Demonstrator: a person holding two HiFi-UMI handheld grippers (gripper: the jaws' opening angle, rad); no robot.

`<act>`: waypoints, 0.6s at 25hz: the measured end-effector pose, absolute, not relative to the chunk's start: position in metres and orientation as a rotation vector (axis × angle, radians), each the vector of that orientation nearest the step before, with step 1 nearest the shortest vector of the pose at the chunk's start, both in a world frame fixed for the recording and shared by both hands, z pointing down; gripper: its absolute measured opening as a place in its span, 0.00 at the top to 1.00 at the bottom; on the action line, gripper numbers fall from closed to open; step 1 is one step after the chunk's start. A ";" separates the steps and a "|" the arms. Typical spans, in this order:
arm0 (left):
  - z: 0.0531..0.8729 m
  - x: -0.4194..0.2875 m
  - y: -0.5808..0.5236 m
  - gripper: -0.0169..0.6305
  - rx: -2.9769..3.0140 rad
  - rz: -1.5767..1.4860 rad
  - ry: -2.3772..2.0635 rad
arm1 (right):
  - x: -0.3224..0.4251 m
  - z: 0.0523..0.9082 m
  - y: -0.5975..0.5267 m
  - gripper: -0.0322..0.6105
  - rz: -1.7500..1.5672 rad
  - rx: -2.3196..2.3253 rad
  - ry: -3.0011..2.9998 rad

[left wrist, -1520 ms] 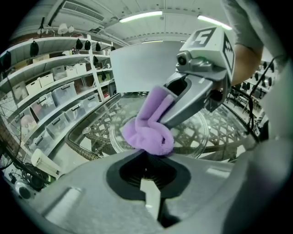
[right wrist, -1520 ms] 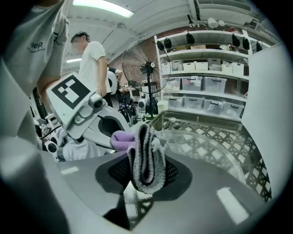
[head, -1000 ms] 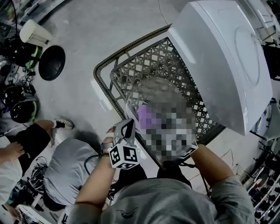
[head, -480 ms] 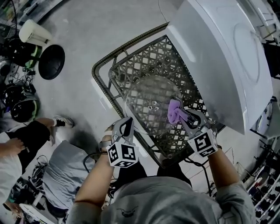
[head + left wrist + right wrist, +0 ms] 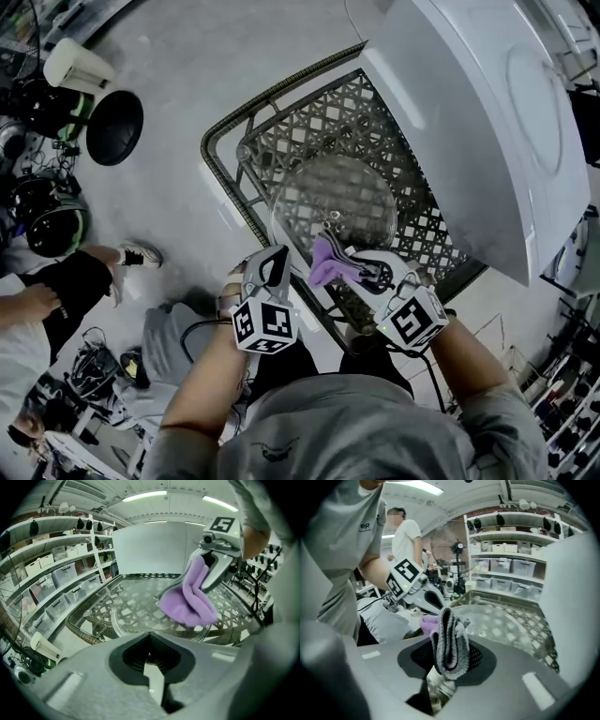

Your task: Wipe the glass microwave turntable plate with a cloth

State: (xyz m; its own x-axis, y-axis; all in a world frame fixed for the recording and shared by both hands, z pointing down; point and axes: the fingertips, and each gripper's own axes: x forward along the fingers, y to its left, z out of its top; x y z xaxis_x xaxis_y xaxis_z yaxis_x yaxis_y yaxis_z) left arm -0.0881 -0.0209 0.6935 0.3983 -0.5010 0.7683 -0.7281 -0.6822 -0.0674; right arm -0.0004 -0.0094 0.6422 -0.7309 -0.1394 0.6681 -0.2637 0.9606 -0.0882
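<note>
The round glass turntable plate (image 5: 337,202) lies on a grey lattice basket (image 5: 281,122). My left gripper (image 5: 275,270) is at the plate's near rim, and its jaws look shut on that rim (image 5: 149,657). My right gripper (image 5: 352,272) is shut on a folded purple cloth (image 5: 328,262), which hangs over the plate's near edge, close beside the left gripper. In the left gripper view the cloth (image 5: 190,599) droops from the right gripper (image 5: 218,559) onto the glass plate (image 5: 136,606). The right gripper view shows the cloth (image 5: 449,641) bunched between the jaws, with the plate (image 5: 501,620) beyond.
A large white appliance (image 5: 487,122) rises along the basket's far right side. A person sits on the floor at left (image 5: 56,291), among a helmet (image 5: 52,225), a black disc (image 5: 114,128) and cables. Shelves with storage boxes (image 5: 56,578) line the room.
The right gripper has carried the cloth from the plate's right side down and leftward to the near rim, beside the left gripper. The left gripper has stayed at the rim.
</note>
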 end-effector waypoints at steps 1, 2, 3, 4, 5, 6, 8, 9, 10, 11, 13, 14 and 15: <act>0.694 -0.088 -0.021 0.97 2.379 1.158 -1.076 | -0.017 0.643 0.000 0.78 0.218 0.221 -2.418; 0.694 -0.087 -0.021 0.97 2.380 1.153 -1.076 | -0.030 0.644 0.008 0.78 0.207 0.174 -2.431; 0.694 -0.087 -0.021 0.98 2.380 1.150 -1.076 | -0.042 0.646 0.014 0.78 0.199 0.140 -2.438; 0.694 -0.087 -0.021 0.97 2.380 1.147 -1.075 | -0.051 0.649 0.018 0.78 0.192 0.118 -2.440; 0.694 -0.087 -0.021 0.98 2.380 1.144 -1.075 | -0.057 0.653 0.021 0.78 0.185 0.107 -2.437; 0.693 -0.087 -0.021 0.98 2.380 1.143 -1.075 | -0.060 0.657 0.023 0.78 0.178 0.103 -2.432; 0.692 -0.087 -0.021 0.98 2.383 1.144 -1.076 | -0.065 0.664 0.025 0.78 0.161 0.104 -2.412; 0.692 -0.088 -0.021 0.98 2.385 1.148 -1.077 | -0.067 0.666 0.024 0.78 0.152 0.105 -2.399; 0.692 -0.088 -0.021 0.98 2.385 1.152 -1.077 | -0.068 0.668 0.024 0.78 0.146 0.107 -2.386; 0.693 -0.089 -0.021 0.98 2.385 1.156 -1.076 | -0.068 0.669 0.023 0.78 0.145 0.110 -2.374; 0.693 -0.088 -0.020 0.98 2.385 1.164 -1.070 | -0.062 0.671 0.022 0.78 0.152 0.124 -2.353; 0.693 -0.088 -0.020 0.98 2.387 1.168 -1.067 | -0.057 0.672 0.021 0.78 0.159 0.136 -2.341; 0.693 -0.087 -0.020 0.98 2.389 1.171 -1.064 | -0.050 0.672 0.019 0.78 0.166 0.151 -2.328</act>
State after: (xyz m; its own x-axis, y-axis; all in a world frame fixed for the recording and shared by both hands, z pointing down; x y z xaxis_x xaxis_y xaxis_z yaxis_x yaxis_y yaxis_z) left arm -0.0872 -0.0201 0.6927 0.4018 -0.4958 0.7699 -0.7189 -0.6916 -0.0701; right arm -0.0500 0.0189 0.6720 -0.6874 -0.0580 0.7239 -0.1601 0.9844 -0.0732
